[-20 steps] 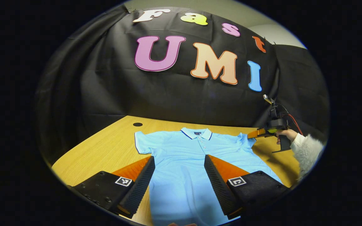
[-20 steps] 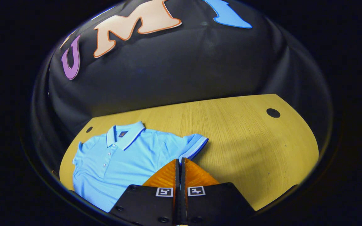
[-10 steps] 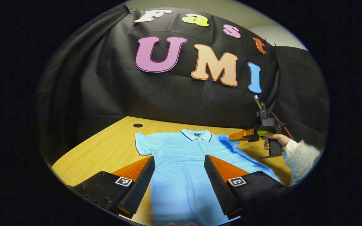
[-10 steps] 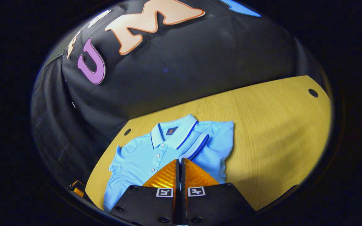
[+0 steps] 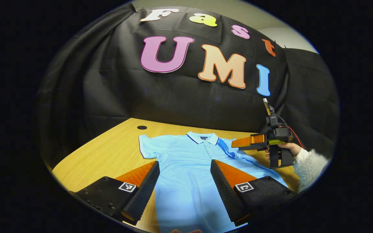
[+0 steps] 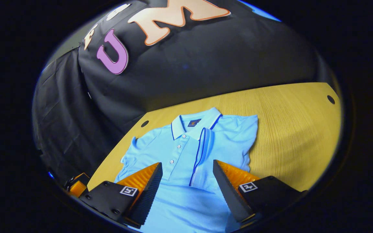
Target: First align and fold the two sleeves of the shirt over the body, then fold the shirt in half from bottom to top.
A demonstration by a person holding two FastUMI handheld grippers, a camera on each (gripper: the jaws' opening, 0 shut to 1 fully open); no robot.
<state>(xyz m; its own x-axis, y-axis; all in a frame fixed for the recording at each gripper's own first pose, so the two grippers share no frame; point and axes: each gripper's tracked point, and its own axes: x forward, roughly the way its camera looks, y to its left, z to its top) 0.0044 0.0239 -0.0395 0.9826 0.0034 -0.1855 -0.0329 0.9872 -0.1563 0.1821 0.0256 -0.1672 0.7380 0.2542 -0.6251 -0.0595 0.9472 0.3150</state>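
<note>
Light-blue polo shirt [image 6: 186,152] lies flat on the tabletop [image 6: 290,110], one sleeve [image 6: 202,155] laid over the body. The right gripper [image 6: 186,181] hangs released above that fold; the left gripper [image 5: 185,178] hovers spread and empty, seemingly ready for the far-left sleeve [image 5: 147,147].

The shirt [image 6: 186,155] is light blue, with dark blue piping along its collar [image 6: 195,122] and along the cuff of the folded sleeve [image 6: 202,155], and a small dark patch inside the collar, perhaps navy. Its buttons [image 6: 175,153] are pale. The table [image 6: 290,126] is yellowish wood with fine grain and dark round holes [image 6: 331,99]. A fluffy white sleeve cuff [image 5: 309,166] covers the person's wrist.
</note>
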